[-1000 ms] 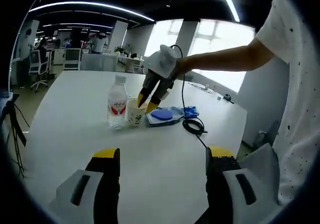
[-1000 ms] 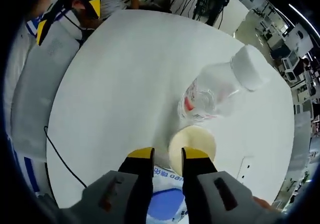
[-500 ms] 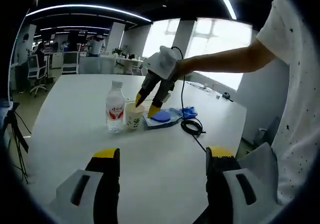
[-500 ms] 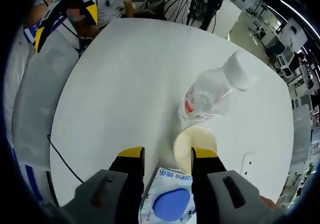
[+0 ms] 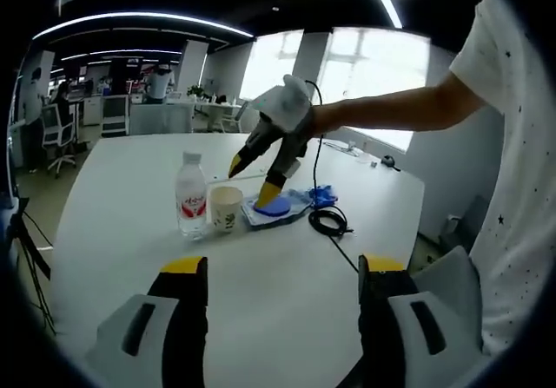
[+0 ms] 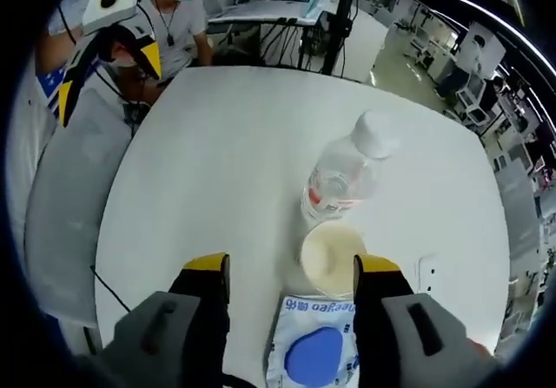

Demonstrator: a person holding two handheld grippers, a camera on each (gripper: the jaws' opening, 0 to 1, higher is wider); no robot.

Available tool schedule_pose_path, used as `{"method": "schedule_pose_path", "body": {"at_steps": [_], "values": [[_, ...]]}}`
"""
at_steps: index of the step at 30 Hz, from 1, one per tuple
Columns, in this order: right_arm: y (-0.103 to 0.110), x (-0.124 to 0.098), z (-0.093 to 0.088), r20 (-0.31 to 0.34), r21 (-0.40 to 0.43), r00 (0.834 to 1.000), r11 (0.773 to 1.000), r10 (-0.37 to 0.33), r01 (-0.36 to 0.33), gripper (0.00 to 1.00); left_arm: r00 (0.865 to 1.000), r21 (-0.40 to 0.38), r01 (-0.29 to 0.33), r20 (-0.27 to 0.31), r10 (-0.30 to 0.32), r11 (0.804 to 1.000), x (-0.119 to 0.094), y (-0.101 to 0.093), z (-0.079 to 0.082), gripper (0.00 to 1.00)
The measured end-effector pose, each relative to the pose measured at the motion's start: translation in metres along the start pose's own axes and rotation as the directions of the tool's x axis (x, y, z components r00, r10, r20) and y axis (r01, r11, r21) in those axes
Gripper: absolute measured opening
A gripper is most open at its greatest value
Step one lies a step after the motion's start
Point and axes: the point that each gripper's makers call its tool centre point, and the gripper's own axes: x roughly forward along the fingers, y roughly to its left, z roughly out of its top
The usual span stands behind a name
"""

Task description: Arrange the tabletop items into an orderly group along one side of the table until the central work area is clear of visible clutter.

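a broad white table (image 5: 287, 284) with rounded corners carries a small cluster toward its far side. a clear water bottle (image 5: 191, 204) with a red label stands upright, a pale paper cup (image 5: 225, 209) just beside it, nearly touching. next to the cup lies a flat white packet with a blue lid (image 5: 276, 207), then something blue and crumpled (image 5: 322, 196) and a coiled black cable (image 5: 331, 221) running toward the near edge.

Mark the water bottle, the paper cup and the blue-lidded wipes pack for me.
water bottle (image 6: 340, 180), right gripper view, on its red label.
paper cup (image 6: 331, 254), right gripper view, on its open mouth.
wipes pack (image 6: 314, 356), right gripper view, on its blue lid.
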Motion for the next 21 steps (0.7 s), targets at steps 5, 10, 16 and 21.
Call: {"method": "schedule_pose_path", "body": {"at_steps": [5, 10, 16, 21], "values": [[0.005, -0.014, 0.002, 0.051, 0.051, 0.998, 0.999, -0.02, 0.018, 0.61, 1.0, 0.014, 0.009, 0.002, -0.009, 1.0, 0.006, -0.004, 0.007, 0.74], [0.01, -0.026, -0.005, 0.075, 0.093, 0.996, 0.995, -0.051, 0.044, 0.63, 1.0, 0.033, 0.02, -0.004, -0.02, 0.999, 0.011, -0.007, 0.013, 0.77], [0.015, -0.046, -0.015, 0.113, 0.159, 0.988, 0.983, -0.105, 0.087, 0.63, 1.0, 0.048, 0.025, 0.003, -0.025, 0.999, 0.016, -0.008, 0.024, 0.79], [0.02, -0.071, -0.028, 0.142, 0.218, 0.974, 0.966, -0.174, 0.141, 0.63, 0.999, 0.066, 0.041, 0.008, -0.041, 0.997, 0.02, -0.012, 0.033, 0.81]]}}
